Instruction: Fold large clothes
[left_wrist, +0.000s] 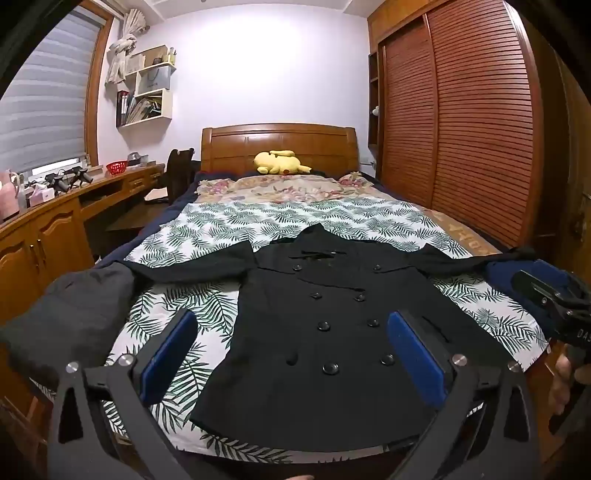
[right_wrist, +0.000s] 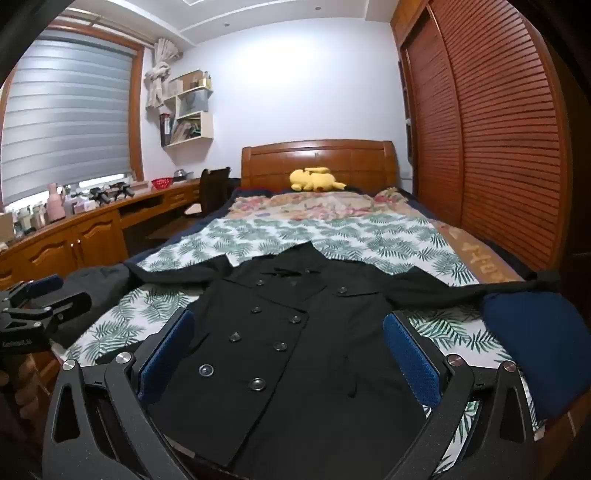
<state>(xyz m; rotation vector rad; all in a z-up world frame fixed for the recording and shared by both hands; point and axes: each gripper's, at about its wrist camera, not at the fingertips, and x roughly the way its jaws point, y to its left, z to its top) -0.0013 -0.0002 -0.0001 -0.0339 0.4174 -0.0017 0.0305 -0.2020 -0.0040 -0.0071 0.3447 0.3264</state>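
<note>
The black coat (left_wrist: 332, 314) lies flat, buttoned and sleeves spread, on the bed (left_wrist: 221, 221) just ahead of the left tool (left_wrist: 291, 354) and right tool (right_wrist: 288, 350), both wide open and empty.

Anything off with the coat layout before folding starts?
Mostly fine: the black coat lies flat, front up, buttoned, sleeves spread. One oddity: its sleeve ends run off the leaf-print sheet, one reaching the dark grey garment, the other the navy bundle. Both grippers, left gripper and right gripper, are open and hold nothing.
</note>
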